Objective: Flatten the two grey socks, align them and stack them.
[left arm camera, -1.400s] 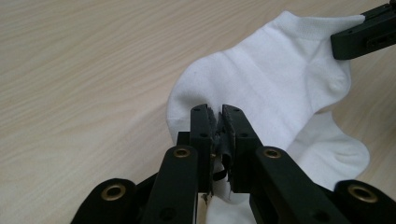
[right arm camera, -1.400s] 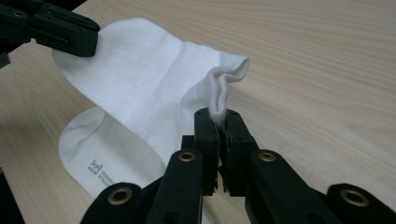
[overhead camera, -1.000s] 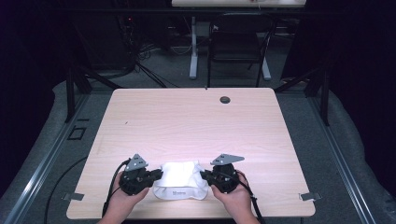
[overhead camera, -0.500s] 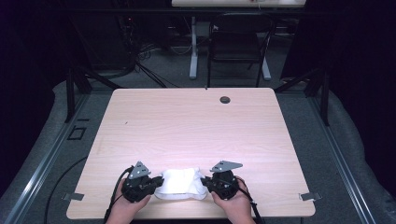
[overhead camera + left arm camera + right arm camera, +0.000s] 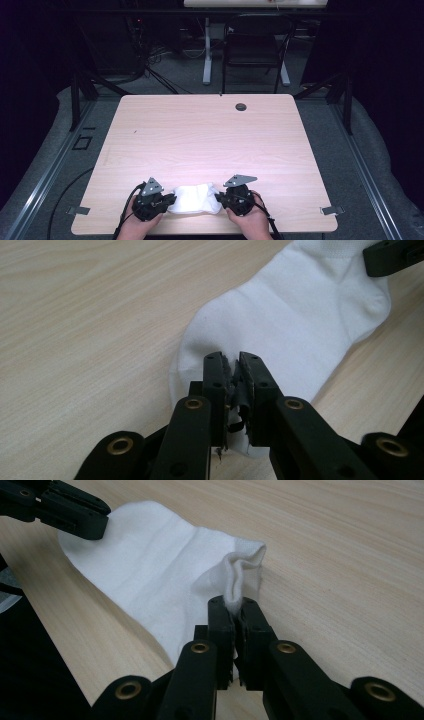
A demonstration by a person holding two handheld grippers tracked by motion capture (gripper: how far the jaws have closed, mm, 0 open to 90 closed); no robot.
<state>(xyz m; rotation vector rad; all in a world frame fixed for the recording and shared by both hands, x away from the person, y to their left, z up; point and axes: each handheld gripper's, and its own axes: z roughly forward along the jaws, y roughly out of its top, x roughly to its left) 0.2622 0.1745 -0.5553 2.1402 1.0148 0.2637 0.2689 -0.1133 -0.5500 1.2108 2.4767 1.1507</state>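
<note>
Left gripper (image 5: 234,360) pinched white sock (image 5: 194,199) at its 9 o'clock end; right gripper (image 5: 233,605) clamped 3 o'clock end. Sock lay at table's (image 5: 210,135) 6 o'clock edge.

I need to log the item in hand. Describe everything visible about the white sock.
The white sock is a short, soft knitted one, plain and clean-looking. It lies flat near the front edge of the wooden table, stretched between two grippers. The left gripper is shut on one end; the right gripper pinches a bunched fold of the other end. Faint creases run along its length.
</note>
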